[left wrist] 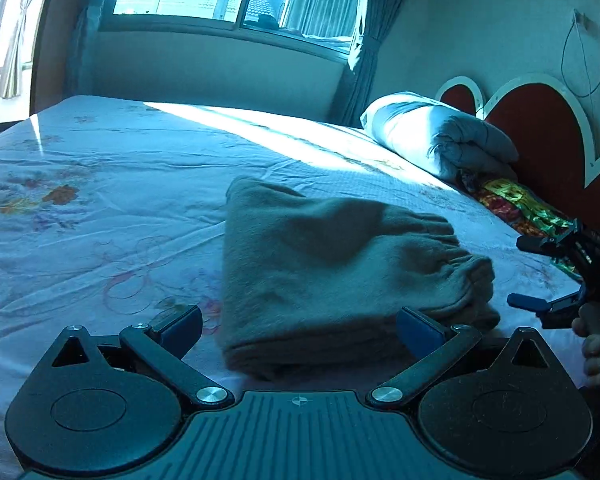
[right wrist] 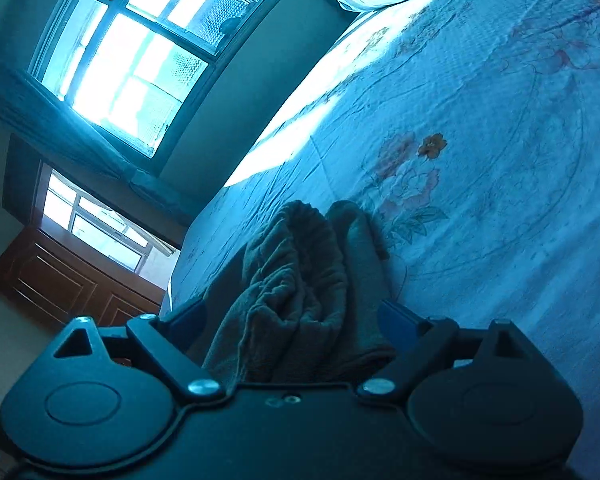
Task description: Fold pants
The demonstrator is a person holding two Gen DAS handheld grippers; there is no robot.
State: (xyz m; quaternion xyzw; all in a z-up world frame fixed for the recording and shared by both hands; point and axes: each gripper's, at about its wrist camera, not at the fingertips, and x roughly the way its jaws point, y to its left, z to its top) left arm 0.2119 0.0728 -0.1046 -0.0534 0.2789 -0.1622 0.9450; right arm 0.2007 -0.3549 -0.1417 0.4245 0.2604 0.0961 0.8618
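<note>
I see the folded grey fleece pants [left wrist: 332, 280] directly ahead of my spread left gripper [left wrist: 300, 330]; the right gripper [left wrist: 540, 276], probably also spread, waits at their waistband end.

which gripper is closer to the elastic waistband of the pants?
Right. The right gripper is open beside the waistband end of the folded pants. The left gripper, also open, faces the opposite folded edge.

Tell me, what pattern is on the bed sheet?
Flowers on the pale bed sheet, clearest in the right wrist view.
</note>
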